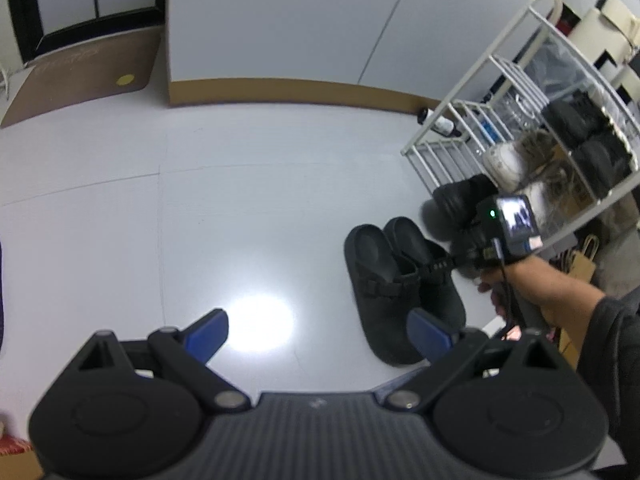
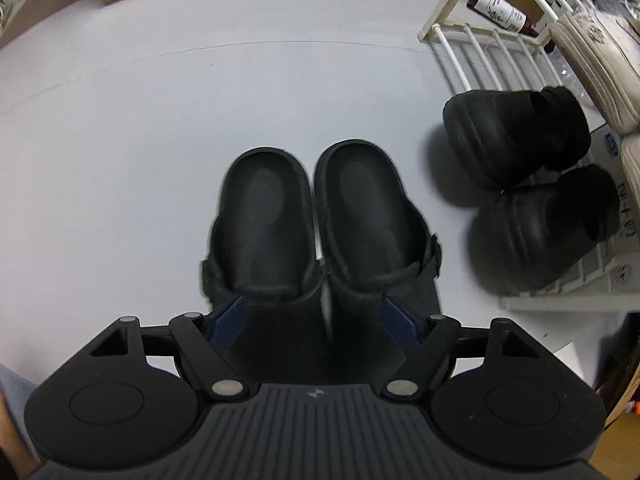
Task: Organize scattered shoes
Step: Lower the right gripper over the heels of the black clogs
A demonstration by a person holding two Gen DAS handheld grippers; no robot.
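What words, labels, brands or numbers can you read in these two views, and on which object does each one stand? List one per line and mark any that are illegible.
Nothing reads clearly.
Bottle label: dark print, too small to read.
Box beside the rack: handwritten marks, distorted, illegible.
Brown mat: faint script, too blurred.
Cream shoe: round emblem, not readable.
Black clogs: no text visible.

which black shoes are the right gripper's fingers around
The buckled black clogs standing side by side on the floor; the right gripper straddles their toes. The chunky black shoes sit by the white rack.
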